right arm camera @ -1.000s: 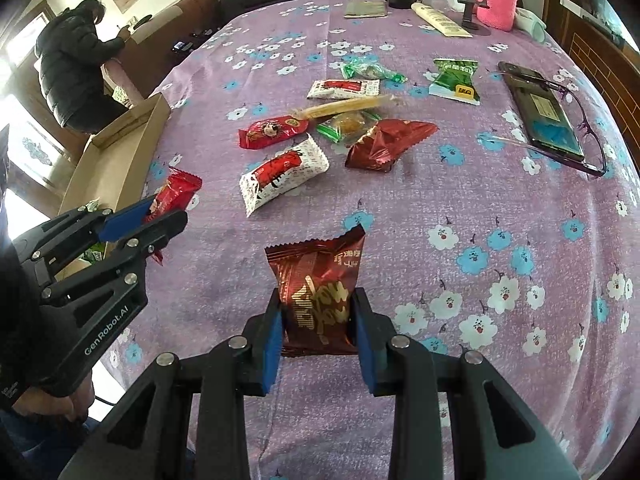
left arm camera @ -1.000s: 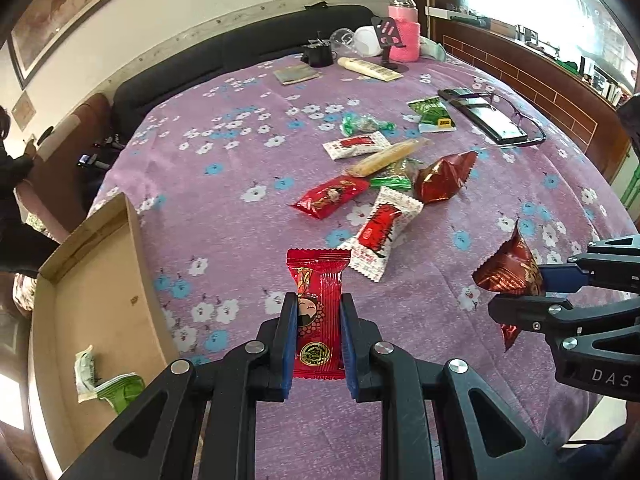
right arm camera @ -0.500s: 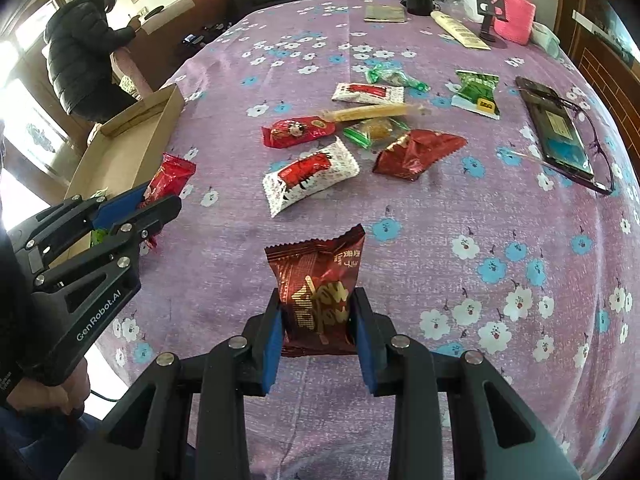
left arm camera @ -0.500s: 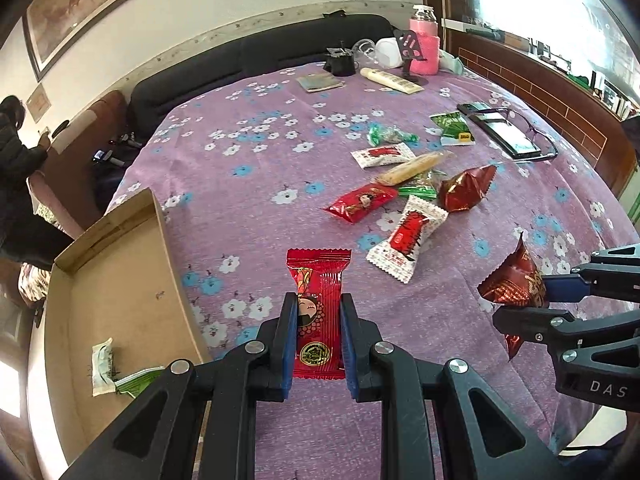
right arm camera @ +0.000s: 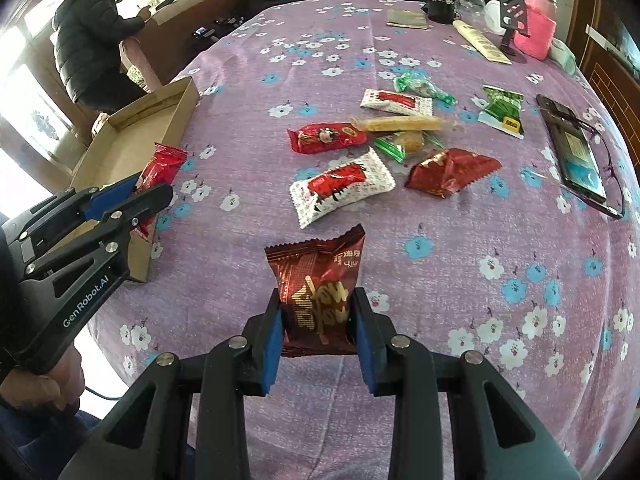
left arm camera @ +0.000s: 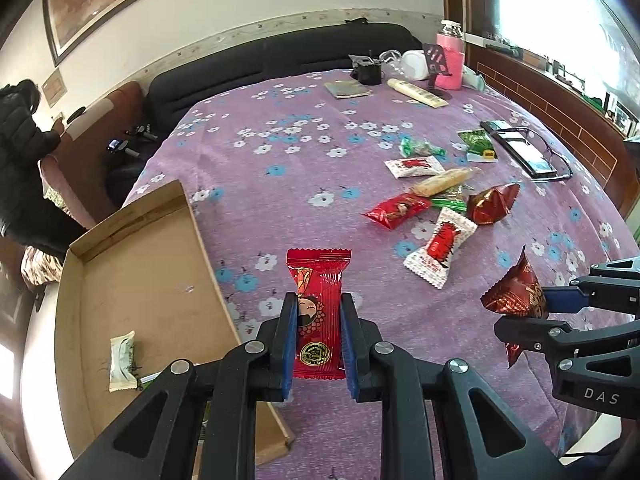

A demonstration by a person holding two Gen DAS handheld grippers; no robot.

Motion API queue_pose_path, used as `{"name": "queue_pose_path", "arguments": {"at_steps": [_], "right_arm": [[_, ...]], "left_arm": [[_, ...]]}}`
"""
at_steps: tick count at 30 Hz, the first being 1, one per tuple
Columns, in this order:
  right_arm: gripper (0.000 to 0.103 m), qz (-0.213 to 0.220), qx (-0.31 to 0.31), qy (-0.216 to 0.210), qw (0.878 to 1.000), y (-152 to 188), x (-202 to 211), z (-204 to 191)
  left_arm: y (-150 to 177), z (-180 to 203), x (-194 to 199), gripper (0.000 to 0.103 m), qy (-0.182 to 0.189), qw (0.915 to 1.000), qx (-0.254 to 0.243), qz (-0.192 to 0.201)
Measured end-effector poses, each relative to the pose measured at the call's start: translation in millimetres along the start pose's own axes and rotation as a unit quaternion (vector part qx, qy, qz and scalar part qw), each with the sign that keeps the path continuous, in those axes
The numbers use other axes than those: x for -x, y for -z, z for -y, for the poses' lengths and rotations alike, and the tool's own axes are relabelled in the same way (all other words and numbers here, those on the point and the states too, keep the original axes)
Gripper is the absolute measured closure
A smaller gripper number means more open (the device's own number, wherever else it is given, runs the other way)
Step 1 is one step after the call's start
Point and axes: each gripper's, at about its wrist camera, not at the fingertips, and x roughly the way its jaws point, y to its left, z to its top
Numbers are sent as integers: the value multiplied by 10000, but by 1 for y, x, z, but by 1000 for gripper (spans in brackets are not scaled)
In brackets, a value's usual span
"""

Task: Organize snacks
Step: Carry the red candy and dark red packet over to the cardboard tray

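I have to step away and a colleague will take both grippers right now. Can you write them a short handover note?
Left gripper: shut on a bright red snack pack, held above the table beside the cardboard box.
Right gripper: shut on a dark red snack pack, over the purple tablecloth.
Done: one pale wrapped snack lies in the box.
Left: drop both held packs in, then collect the loose pile mid-table.

Left claw (left arm camera: 318, 334) clamped on a red packet (left arm camera: 318, 300), held level, packet end sticking out ahead of the fingertips. Right claw (right arm camera: 318, 328) clamped on a dark red packet (right arm camera: 318, 280), same pose, off to the left claw's right.
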Motion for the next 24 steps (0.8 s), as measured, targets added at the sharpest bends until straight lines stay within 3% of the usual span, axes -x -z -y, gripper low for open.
{"name": "queue_pose_path", "arguments": {"at_steps": [24], "right_arm": [[72, 19, 412, -38, 9991, -26, -12, -39]], "left_arm": [[2, -59, 8, 83, -221, 9975, 643, 171]]}}
